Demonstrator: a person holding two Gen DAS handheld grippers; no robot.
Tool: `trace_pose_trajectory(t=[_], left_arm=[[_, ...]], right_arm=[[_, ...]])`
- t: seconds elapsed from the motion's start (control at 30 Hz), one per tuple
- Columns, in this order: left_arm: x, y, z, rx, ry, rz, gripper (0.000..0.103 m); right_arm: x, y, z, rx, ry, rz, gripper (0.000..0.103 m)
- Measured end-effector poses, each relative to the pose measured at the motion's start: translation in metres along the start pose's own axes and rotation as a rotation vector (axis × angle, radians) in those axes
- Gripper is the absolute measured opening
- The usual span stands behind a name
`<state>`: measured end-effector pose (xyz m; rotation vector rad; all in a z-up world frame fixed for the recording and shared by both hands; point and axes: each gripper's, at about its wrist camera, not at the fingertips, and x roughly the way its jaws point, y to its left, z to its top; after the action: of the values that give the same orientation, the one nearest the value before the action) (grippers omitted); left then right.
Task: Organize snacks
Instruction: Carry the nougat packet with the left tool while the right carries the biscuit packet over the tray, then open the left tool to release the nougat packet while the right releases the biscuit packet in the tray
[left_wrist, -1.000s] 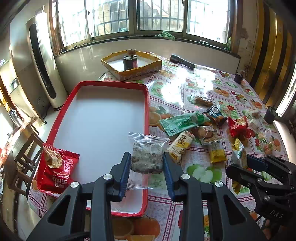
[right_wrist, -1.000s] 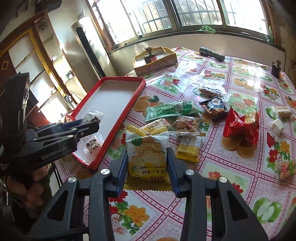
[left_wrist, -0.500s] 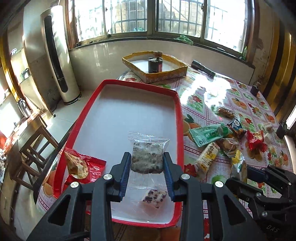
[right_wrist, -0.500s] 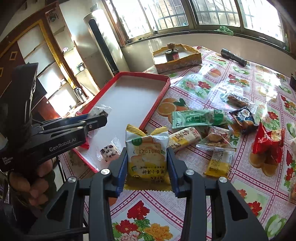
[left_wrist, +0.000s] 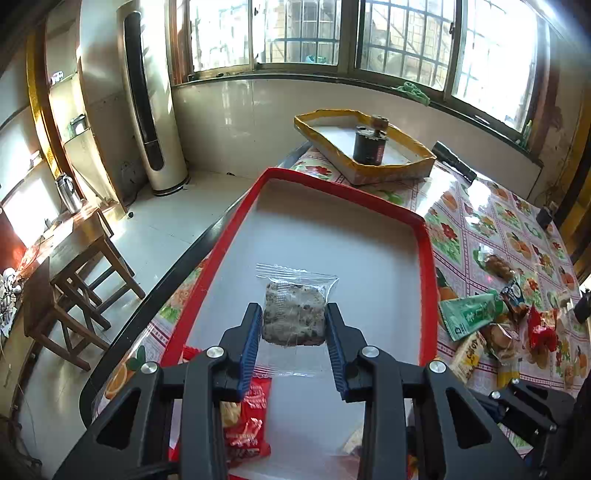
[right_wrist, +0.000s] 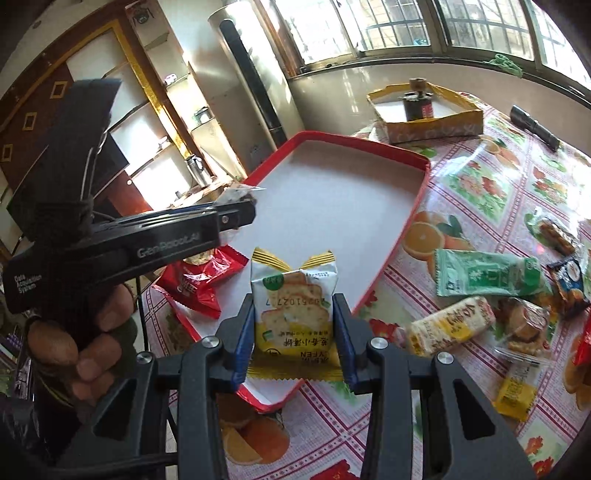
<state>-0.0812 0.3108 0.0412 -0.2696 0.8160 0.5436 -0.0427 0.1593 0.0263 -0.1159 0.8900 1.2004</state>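
Left gripper (left_wrist: 291, 332) clenched on a clear-wrapped dark speckled cake (left_wrist: 294, 317), held above the white floor of the red tray (left_wrist: 424, 236), toward its near end. Red snack packet (left_wrist: 245, 417) lying at the tray's near left corner, partly hidden by the tool.

Right gripper (right_wrist: 294, 332) clenched on a yellow cracker packet (right_wrist: 293, 306), held over the tray's near right edge. Other snacks loose on the flowered tablecloth (right_wrist: 480, 184) right of the tray: green packet (right_wrist: 487, 273), pale rice-cracker bar (right_wrist: 450, 325), small yellow packet (right_wrist: 517, 393). Yellow cardboard box (right_wrist: 436, 123) with a dark can (right_wrist: 415, 103) inside, at the table's far edge beyond the tray.
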Motion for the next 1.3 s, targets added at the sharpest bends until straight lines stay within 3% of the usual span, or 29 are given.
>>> trace_pose_trajectory(t=[0.23, 0.67, 0.9, 0.97, 1.3], left_arm=[[0.029, 0.013, 0.005, -0.033, 0.054, 0.02, 0.034], [0.046, 0.013, 0.001, -0.028, 0.099, 0.03, 0.034], [0.043, 0.019, 0.003, -0.075, 0.117, -0.019, 0.037], [0.039, 0.02, 0.003, -0.085, 0.112, -0.015, 0.042], [0.017, 0.004, -0.001, -0.082, 0.086, -0.033, 0.046]], right_arm=[[0.047, 0.012, 0.01, -0.067, 0.063, -0.016, 0.042], [0.081, 0.004, 0.015, -0.105, 0.118, -0.04, 0.041], [0.08, 0.008, 0.013, -0.121, 0.11, -0.056, 0.047], [0.072, 0.006, 0.012, -0.108, 0.093, -0.047, 0.051], [0.023, -0.002, 0.002, -0.077, 0.032, -0.046, 0.057]])
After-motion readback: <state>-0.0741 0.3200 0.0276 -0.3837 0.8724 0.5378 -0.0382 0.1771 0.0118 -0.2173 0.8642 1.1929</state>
